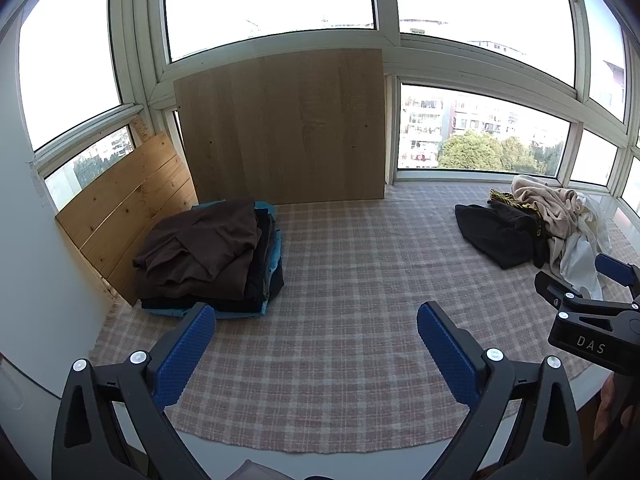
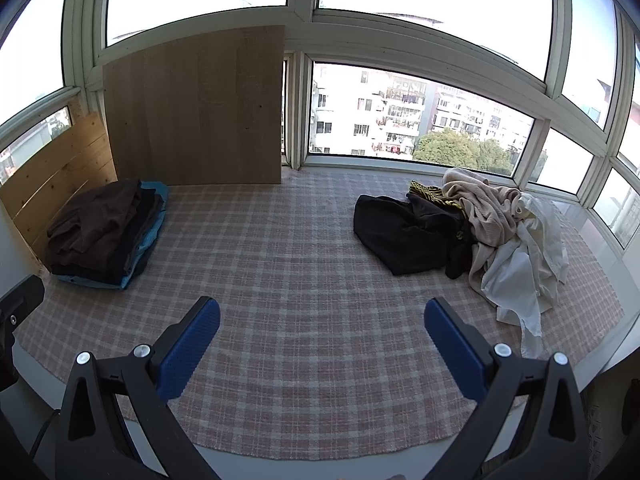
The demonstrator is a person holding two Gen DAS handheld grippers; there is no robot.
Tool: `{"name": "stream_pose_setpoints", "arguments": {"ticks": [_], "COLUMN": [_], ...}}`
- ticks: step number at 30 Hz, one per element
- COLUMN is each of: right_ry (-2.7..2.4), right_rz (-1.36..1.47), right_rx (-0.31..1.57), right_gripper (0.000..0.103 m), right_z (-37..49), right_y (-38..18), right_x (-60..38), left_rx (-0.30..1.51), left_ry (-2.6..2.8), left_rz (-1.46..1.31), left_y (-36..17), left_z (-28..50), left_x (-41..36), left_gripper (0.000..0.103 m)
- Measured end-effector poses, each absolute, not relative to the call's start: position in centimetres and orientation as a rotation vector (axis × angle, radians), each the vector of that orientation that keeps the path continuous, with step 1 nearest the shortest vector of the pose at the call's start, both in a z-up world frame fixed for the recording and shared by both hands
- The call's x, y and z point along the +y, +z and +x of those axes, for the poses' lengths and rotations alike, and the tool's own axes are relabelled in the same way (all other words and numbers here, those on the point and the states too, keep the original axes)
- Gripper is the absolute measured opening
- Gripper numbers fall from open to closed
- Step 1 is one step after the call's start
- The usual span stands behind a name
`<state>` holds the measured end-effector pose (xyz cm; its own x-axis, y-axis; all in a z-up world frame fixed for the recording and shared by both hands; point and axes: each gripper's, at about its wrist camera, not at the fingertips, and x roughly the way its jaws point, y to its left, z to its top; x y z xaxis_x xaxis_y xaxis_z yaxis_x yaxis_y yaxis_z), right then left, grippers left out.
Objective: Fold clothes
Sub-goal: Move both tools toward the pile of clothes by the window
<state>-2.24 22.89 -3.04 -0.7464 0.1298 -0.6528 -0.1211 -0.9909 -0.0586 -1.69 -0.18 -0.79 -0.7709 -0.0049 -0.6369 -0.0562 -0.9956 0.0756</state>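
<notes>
A stack of folded clothes (image 1: 208,256), brown on top with dark and blue ones under it, lies at the left on the checked cloth (image 1: 340,300); it also shows in the right wrist view (image 2: 104,232). A heap of unfolded clothes (image 2: 472,236), black, beige and white, lies at the right, also seen in the left wrist view (image 1: 532,228). My left gripper (image 1: 316,320) is open and empty above the cloth's front. My right gripper (image 2: 322,316) is open and empty, apart from the heap; it also shows at the left wrist view's right edge (image 1: 584,280).
A wooden board (image 1: 284,128) leans upright against the windows behind the stack. A pine plank panel (image 1: 128,212) stands at the left wall. Window frames surround the back and right sides. The cloth's front edge (image 2: 320,454) lies near the grippers.
</notes>
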Motion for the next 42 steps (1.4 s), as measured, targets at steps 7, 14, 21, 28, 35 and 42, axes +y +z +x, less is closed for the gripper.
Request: {"name": "stream_pose_setpoints", "arguments": {"ticks": [7,14,21,28,35,42], "right_ry": [2.788,2.752,2.683,2.568,2.473,2.396], "right_rz": [-1.043,-1.040,-1.024,-1.008,-0.981,-0.947], "right_rx": [-0.002,0.009,0.034,0.072,0.202,0.337], "right_gripper": [0.103,0.103,0.103,0.103,0.103,0.103], "right_z": [-2.6,-2.9,-3.2,-2.5,-1.2,-0.2], "right_y": [-2.9,-2.9,-3.0,-3.5,-3.8,-4.2], "right_x": [23.0,23.0,23.9,26.6,31.9,37.9], "left_rx": [0.153,0.175,0.206,0.252,0.272,0.259], "left_ry": [2.901,2.864,2.793,2.675,2.564,2.479], "left_rz": [-1.045,-1.037,-1.021,-1.011,-1.027,-1.069], "left_y": [-0.7,-0.9,-1.0,-1.8,-3.0,-4.2], "left_z": [-2.6,-3.6,-5.3,-7.6,-9.9,-11.8], "left_x": [-0.2,0.1,1.1,3.5,6.8,10.1], "left_gripper": [0.102,0.102,0.102,0.102,0.101,0.086]}}
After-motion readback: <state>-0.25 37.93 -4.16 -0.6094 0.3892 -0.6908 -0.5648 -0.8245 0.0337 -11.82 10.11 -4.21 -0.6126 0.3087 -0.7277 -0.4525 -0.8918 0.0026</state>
